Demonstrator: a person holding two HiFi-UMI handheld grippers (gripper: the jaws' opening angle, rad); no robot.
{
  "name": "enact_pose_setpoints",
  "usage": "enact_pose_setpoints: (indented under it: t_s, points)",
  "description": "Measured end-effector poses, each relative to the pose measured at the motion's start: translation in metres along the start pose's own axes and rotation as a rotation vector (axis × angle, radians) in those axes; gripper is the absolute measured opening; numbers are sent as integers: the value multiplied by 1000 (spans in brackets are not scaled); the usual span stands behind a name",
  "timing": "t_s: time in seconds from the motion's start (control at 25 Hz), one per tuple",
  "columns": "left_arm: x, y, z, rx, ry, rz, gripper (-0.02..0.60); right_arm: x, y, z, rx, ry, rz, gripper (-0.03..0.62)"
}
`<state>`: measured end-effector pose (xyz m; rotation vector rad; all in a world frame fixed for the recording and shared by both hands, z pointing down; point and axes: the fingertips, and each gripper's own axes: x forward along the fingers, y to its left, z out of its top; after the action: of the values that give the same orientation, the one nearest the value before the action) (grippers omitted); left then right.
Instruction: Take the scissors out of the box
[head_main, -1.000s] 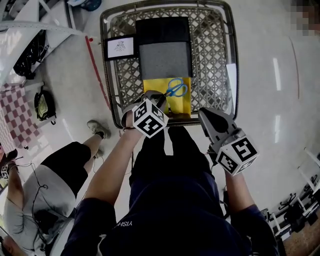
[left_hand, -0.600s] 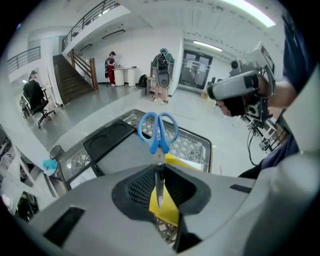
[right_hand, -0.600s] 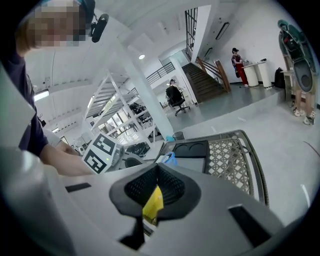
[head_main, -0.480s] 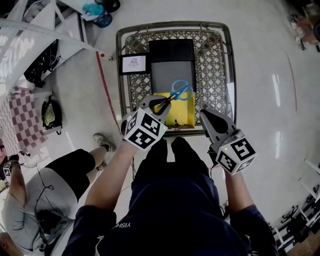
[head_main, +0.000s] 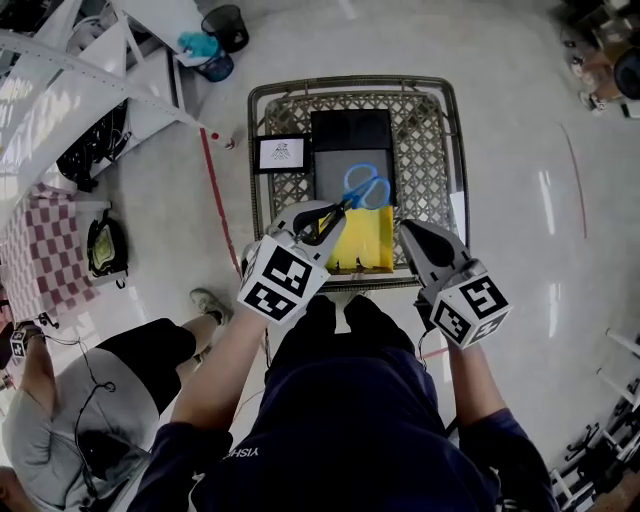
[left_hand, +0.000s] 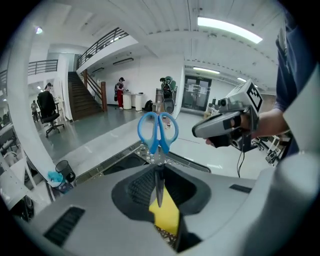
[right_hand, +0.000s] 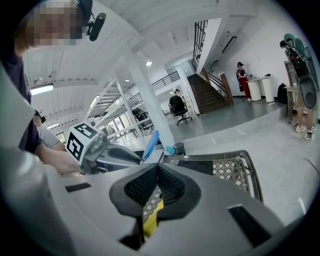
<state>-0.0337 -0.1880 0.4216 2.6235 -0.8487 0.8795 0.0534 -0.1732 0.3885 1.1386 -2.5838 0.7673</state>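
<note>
Currently the left tool (head_main: 322, 222) is clamped on the blades of the blue-handled metal scissors (left_hand: 159, 148). In the left gripper view the blades run down between the two black pads and the blue loops stand up above the jaw tips. The scissors are held in the air, clear of every container. In the head view their handles lie over the far edge of the yellow rectangular box (head_main: 372, 242) and the near part of the grey flat panel (head_main: 330, 178).

Container 1 is the metal lattice shopping cart (head_main: 350, 81), seen from above. Contents, far end to near end:
- a black flat box (head_main: 352, 130) down the middle of the cart;
- the grey flat panel just nearer than it, touching or overlapping it; I cannot tell which;
- the yellow rectangular box at the near end, against the cart's near rim.

A white card with a small drawing, in a black frame (head_main: 282, 153), sits at the cart's left wall beside the black flat box.

Container 2 is a black round bin (head_main: 230, 20) on the floor, well apart from the cart at the far left. Its contents cannot be made out.

The right tool (head_main: 412, 232) hovers over the cart's near right corner, beside the yellow rectangular box. The right gripper view shows its pads brought together at the tips, gripping nothing, with yellow showing below them.
</note>
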Motion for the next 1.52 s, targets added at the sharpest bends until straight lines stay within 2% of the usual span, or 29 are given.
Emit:
enact_pose_setpoints:
  t_s: [0.52, 1.0, 1.24, 1.52]
  points:
    - [-58, 4, 41, -22, -153, 10, 72, -3, 28, 46, -75, -70, -8, 18]
    - [-92, 1, 57, -44, -263, 16, 72, -12, 51, 64, -123, -133, -14, 18]
    - [-104, -3, 65, -6, -296, 21, 72, -14, 60, 68, -142, -141, -11, 18]
    - [-111, 0, 62, -22, -296, 22, 72, -12, 66, 70, -154, -138, -5, 18]
